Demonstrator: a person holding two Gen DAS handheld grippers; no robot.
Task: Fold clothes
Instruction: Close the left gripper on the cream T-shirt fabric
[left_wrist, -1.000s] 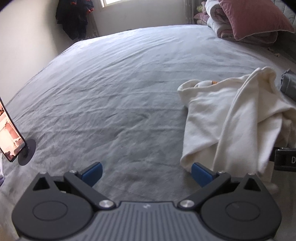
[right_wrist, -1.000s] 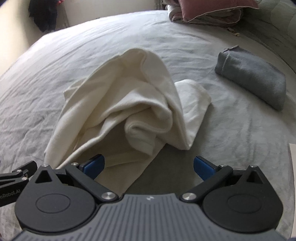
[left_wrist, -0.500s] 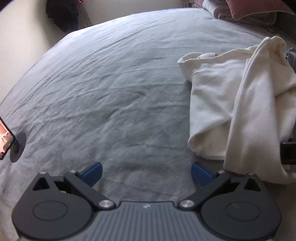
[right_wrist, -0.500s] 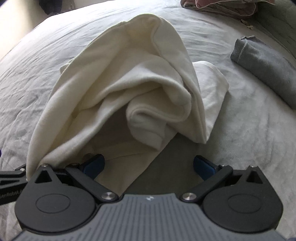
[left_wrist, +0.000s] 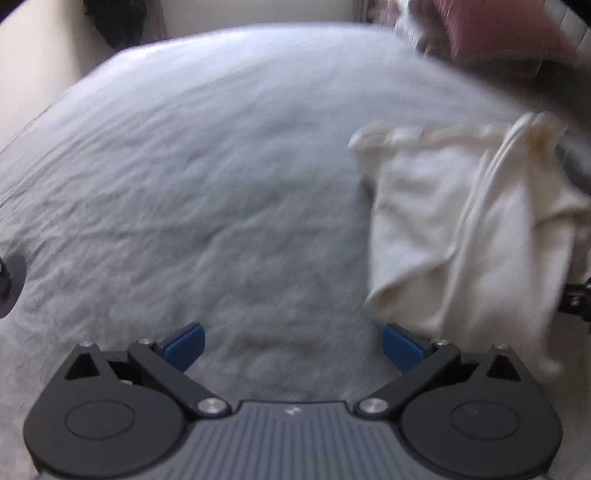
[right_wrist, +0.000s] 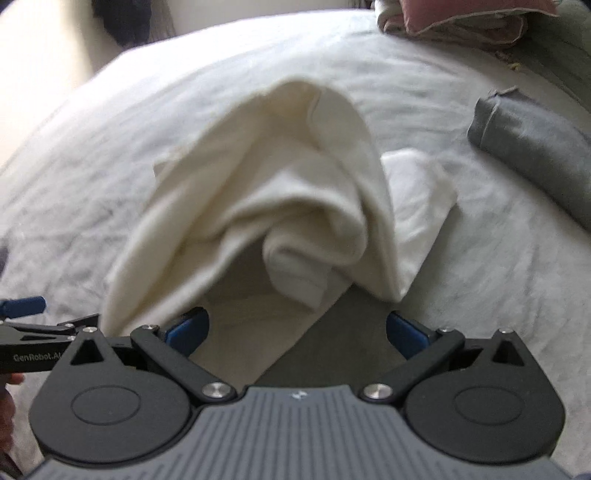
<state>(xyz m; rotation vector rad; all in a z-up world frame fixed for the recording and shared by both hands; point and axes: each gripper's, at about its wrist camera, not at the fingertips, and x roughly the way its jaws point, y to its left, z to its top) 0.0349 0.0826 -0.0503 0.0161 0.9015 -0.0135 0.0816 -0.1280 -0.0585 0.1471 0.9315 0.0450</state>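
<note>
Left wrist view: the left gripper (left_wrist: 291, 341) is held low over the grey bed (left_wrist: 221, 192), its blue fingers (left_wrist: 184, 345) spread wide with nothing between them. The cream garment (left_wrist: 443, 229) is seen to its right, heaped on the bed, one flap draped over the rest; its near edge lies just beside the right-hand finger, though contact cannot be confirmed through the blur. A dark round mount (left_wrist: 11, 291) is noted at the far left edge, well apart from the garment. A pink pillow (left_wrist: 498, 33) is stacked at the head of the bed.

Right wrist view: the right gripper (right_wrist: 297, 330) is held at the garment's (right_wrist: 266, 206) near side, fingers (right_wrist: 188, 330) likewise wide apart and empty. The garment lies crumpled rather than folded: a raised hood-like drape, a rolled cuff beneath it, and a flat panel running out between the fingers. The left gripper (right_wrist: 22, 306) shows side-on at the left edge. A folded grey item (right_wrist: 532, 147) rests well apart to the right.

Judgement: the garment is not in a folded state. For a clean fold, a single layer at an edge or corner should be taken by each gripper, not the bunched roll, and the cloth drawn flat. Ample bare bed is available to the left; the grey item limits spreading to the right.
</note>
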